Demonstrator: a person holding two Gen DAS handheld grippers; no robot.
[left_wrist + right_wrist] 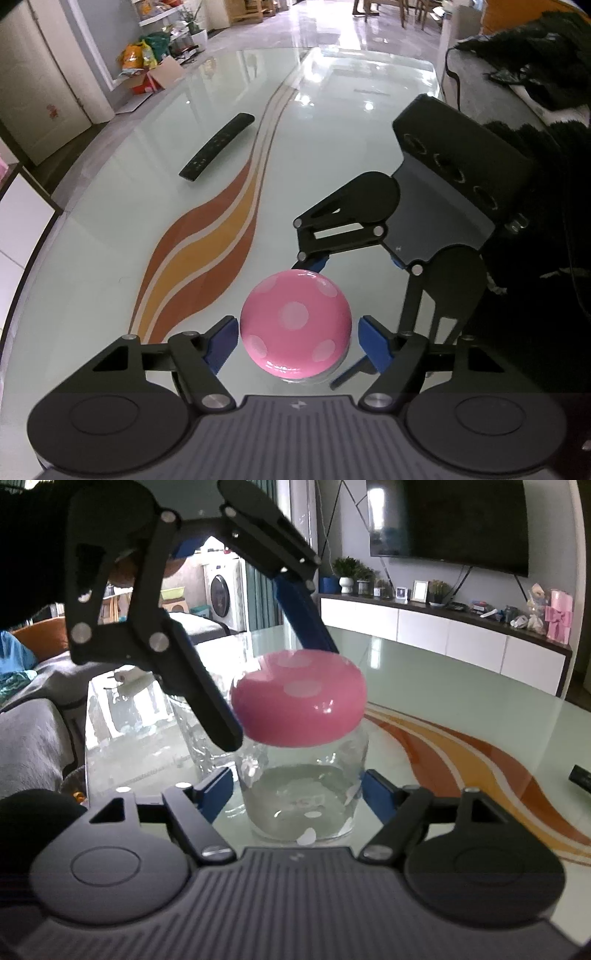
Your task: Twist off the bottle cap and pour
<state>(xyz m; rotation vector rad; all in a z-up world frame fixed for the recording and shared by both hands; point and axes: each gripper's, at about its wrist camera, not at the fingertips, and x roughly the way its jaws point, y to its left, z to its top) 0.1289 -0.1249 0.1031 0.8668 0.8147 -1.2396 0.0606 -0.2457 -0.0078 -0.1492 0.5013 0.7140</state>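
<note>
Both grippers bracket the jar; neither grips yet.

The left gripper (pixel 295 341) comes from above, jaws apart on either side of the pink cap (pixel 295 325). The right gripper (pixel 297 790) comes level, jaws apart beside the glass jar (pixel 303 797), which stands upright on the desk (pixel 461 686). A second clear container (pixel 192 723) crowds the left; the remote (pixel 218 147) lies far off.
</note>
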